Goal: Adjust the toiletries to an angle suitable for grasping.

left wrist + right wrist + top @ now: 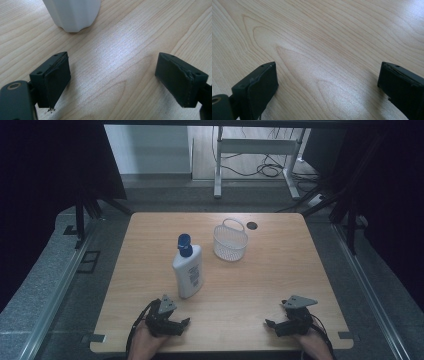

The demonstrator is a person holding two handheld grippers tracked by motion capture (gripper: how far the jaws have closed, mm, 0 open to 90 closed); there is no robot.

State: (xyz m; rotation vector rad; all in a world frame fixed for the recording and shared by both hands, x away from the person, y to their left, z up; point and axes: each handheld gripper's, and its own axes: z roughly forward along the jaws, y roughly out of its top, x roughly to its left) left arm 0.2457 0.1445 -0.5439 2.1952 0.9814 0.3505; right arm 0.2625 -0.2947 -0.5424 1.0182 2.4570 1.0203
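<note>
A white bottle with a blue cap lies flat on the wooden table, cap pointing away from me. Its white base shows at the top of the left gripper view. A small white mesh basket stands upright behind it to the right. My left gripper rests near the table's front edge, just in front of the bottle's base, jaws wide apart over bare wood. My right gripper sits at the front right, also open with nothing between its jaws.
A round cable hole is in the table's far edge. Beyond the table stand a white metal frame and loose cables on the floor. Dark curtains and rails flank both sides.
</note>
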